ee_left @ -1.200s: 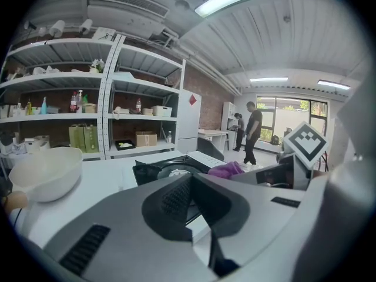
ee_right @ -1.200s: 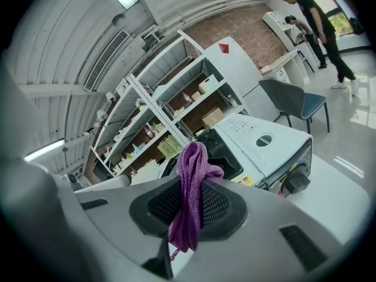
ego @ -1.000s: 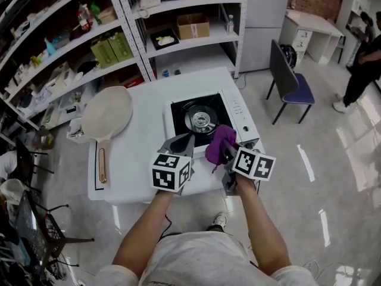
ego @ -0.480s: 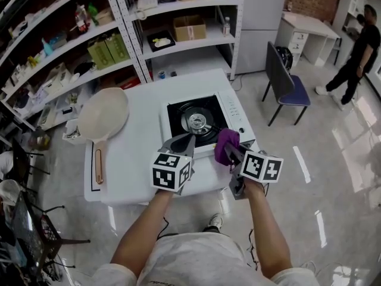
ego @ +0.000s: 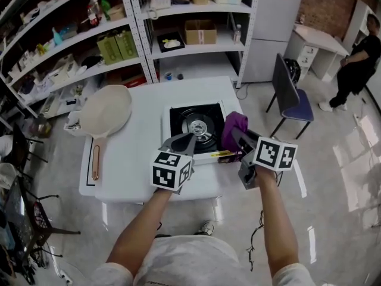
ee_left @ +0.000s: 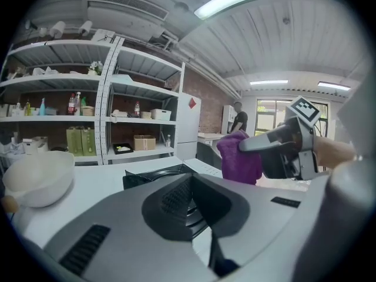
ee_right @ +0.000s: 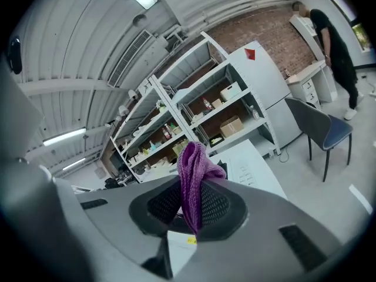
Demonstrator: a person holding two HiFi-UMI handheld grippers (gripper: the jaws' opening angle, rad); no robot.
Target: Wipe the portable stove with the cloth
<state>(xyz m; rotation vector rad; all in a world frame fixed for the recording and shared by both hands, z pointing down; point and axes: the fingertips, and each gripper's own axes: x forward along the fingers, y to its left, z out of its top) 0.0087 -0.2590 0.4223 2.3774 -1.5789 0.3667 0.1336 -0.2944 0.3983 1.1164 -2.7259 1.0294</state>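
Metal shelving [ego: 71,34] full of boxes and bottles fills the upper part of the head view, and a blue chair [ego: 292,97] and a standing person [ego: 357,64] show at the upper right. Below the shelving, a square white surface [ego: 137,159] takes up the middle of the frame. On its left half lies a cream frying pan with a pinkish handle [ego: 105,112]. On its right half sits the white portable stove with a black top and a round steel burner [ego: 198,127].

The right claw [ego: 239,137] is clenched on a purple knitted cloth [ego: 233,130]. The cloth bunches up out of the jaws over the stove's right-hand edge, beside the control strip. Whether it touches the stove I cannot tell; from the left gripper view it looks lifted clear. The left claw [ego: 184,142] is closed with nothing in it, its tip just at the stove's near-left edge.

I judge the wiping step to be in hand, with the cloth gripped and placed at one side of the stove. The next move likely calls for lowering the cloth flat onto the stove and drawing it across. The grip should stay firm so the knit does not snag on the burner supports. The left claw could steady the stove body against sliding.
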